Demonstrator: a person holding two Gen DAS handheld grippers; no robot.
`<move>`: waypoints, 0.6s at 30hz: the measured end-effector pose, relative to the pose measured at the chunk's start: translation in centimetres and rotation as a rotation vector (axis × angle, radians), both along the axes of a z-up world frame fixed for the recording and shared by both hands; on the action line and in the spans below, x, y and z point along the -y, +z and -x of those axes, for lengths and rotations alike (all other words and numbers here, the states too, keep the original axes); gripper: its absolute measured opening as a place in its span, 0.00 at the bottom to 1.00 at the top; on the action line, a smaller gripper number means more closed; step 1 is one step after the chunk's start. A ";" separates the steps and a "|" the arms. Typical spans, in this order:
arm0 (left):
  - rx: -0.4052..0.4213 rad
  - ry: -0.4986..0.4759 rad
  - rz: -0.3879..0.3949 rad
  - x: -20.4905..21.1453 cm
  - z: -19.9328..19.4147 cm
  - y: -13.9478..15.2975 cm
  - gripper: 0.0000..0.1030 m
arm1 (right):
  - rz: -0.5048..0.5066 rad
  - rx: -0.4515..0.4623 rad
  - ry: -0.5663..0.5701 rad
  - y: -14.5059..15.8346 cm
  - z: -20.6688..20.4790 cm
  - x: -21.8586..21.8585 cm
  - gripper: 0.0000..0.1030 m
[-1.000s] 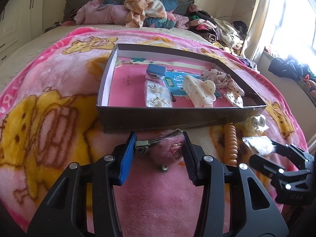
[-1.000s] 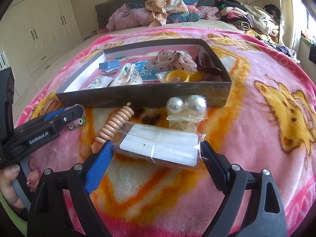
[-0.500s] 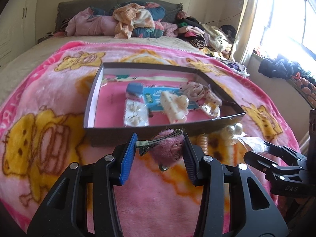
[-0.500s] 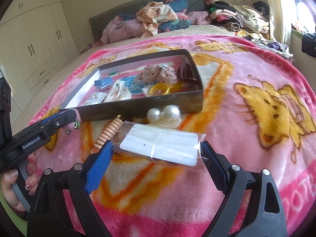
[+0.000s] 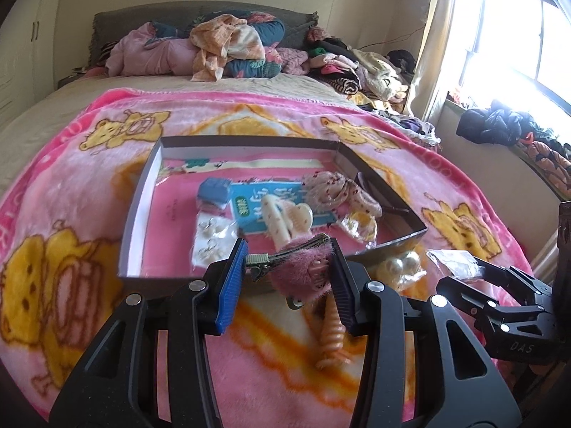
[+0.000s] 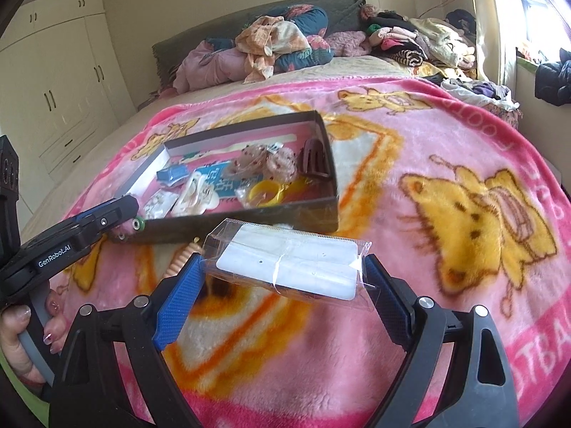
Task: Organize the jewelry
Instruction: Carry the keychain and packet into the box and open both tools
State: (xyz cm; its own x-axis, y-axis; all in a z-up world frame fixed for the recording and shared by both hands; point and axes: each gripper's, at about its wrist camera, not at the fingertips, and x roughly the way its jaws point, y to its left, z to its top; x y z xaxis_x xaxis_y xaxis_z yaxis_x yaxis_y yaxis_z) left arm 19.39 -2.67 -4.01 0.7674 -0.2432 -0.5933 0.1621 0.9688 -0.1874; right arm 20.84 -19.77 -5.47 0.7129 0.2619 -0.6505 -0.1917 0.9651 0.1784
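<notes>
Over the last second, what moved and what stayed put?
Both grippers rose with their loads toward the box. The left gripper kept the fuzzy pink hair clip; the right gripper kept the clear packet. Nothing was released. The box contents, pearl pair and coil hair tie stayed put.

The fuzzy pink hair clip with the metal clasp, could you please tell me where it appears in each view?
Left wrist: fuzzy pink hair clip, lower centre, clamped in the left gripper.
Right wrist: only a pink sliver at the left gripper's tip, left edge.
Shared landmark: dark shallow cardboard box.
</notes>
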 end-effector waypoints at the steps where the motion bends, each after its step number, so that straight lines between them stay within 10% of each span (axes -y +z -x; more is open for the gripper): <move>1: 0.004 -0.001 0.002 0.2 -0.3 0.1 0.35 | 0.002 0.002 0.000 0.1 -0.3 0.0 0.83; 18: 0.002 0.026 0.001 0.2 -3.6 -0.3 0.35 | 0.052 0.027 0.013 1.1 -4.1 -0.5 0.83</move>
State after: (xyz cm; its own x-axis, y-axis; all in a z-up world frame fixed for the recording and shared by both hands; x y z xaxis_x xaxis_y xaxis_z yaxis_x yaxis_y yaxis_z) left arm 23.00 -2.83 -4.32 0.7745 -0.2236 -0.5917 0.1372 0.9726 -0.1879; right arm 24.91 -19.22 -4.38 0.7273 0.2376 -0.6438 -0.2085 0.9703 0.1226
